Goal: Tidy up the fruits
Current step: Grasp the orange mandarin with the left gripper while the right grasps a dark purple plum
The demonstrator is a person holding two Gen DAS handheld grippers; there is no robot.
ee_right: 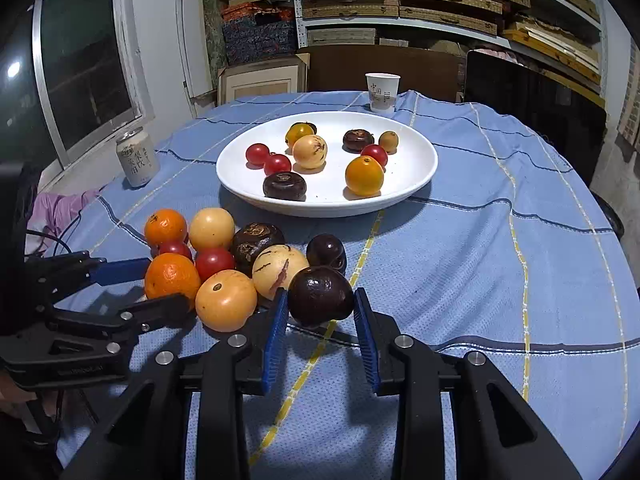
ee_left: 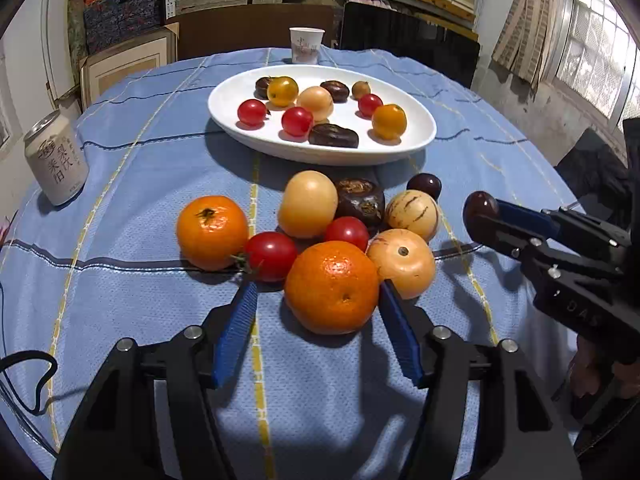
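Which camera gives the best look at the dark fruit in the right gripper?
The right wrist view: the dark fruit sits large and central between the right gripper's blue pads. The left wrist view shows it only small near the right edge, partly hidden by the gripper.

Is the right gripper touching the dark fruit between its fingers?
Touching. The right wrist view shows both blue pads of the right gripper pressed against the dark fruit.
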